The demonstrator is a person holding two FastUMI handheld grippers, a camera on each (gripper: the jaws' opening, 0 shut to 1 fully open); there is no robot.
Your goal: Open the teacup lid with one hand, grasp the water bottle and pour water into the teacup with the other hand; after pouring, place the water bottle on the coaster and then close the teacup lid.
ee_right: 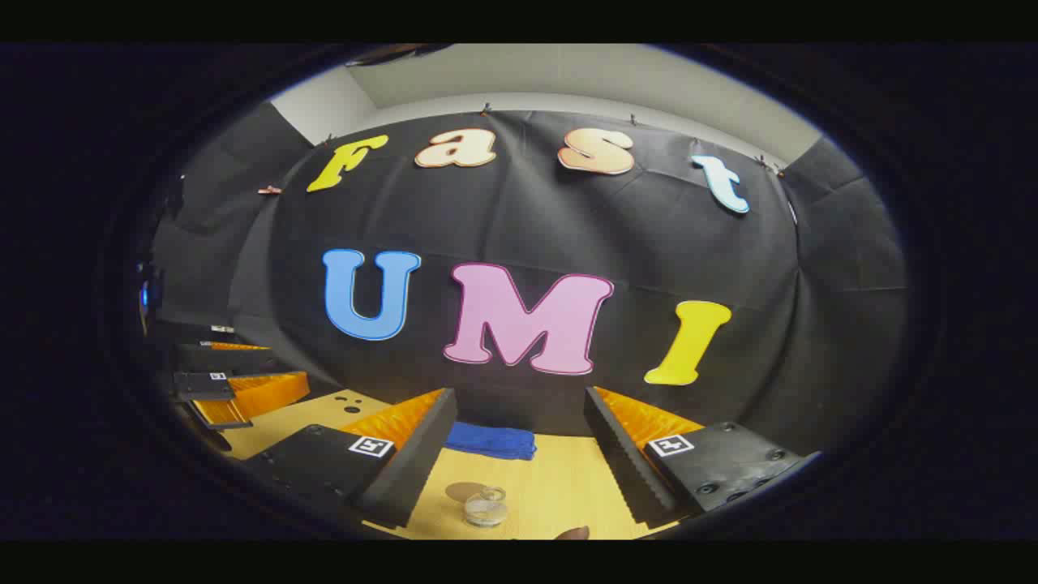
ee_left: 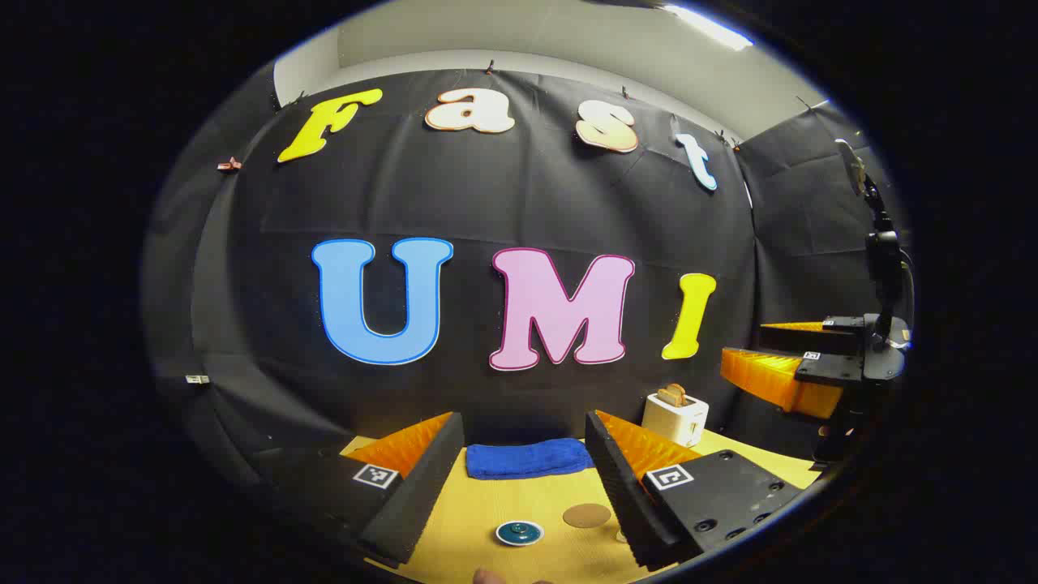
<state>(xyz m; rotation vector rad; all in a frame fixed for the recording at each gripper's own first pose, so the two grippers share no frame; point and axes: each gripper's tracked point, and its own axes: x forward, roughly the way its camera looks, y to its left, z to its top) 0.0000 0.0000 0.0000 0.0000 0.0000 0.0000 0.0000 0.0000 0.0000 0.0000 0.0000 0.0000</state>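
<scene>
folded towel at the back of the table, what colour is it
Blue. The towel shows best in the left gripper view.

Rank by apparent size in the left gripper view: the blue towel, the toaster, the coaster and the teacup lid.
1. blue towel
2. toaster
3. coaster and teacup lid: these look about equal, so I do not rank them. Both lie nearer the camera than the toaster.

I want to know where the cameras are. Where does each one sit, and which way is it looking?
Left gripper view: rides on the left gripper, faces the booth wall over the table; its open fingers frame a blue towel, teacup lid and coaster; right gripper at far right.
Right gripper view: rides on the right gripper, faces the same wall; open fingers, glass bottle; left gripper at far left.
Shared: towel, table, wall.
</scene>
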